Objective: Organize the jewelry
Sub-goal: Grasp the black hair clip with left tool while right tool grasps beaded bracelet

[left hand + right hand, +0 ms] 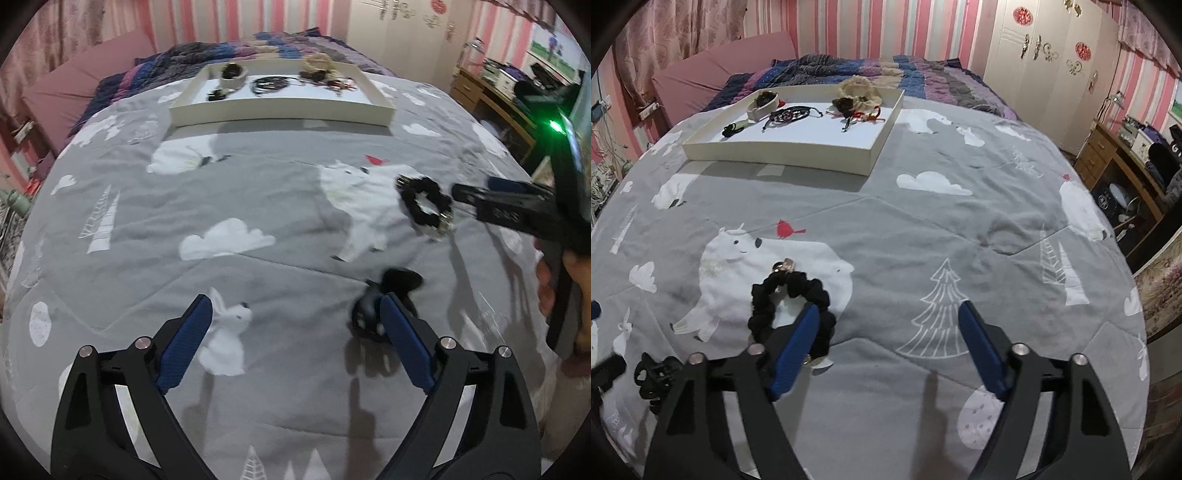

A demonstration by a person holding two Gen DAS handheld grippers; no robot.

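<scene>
Two spread grippers come at the last loose pieces on the bed, one piece each.

The left gripper (297, 314) is spread with nothing between its pads; the black hair claw (384, 302) lies just beside its right finger. The right gripper (888, 319) is also spread, its left finger over the black scrunchie (792, 306), probably to straddle one side of the ring. The white tray (871, 162) waits far up the bed (923, 229) because it collects the sorted pieces.
</scene>
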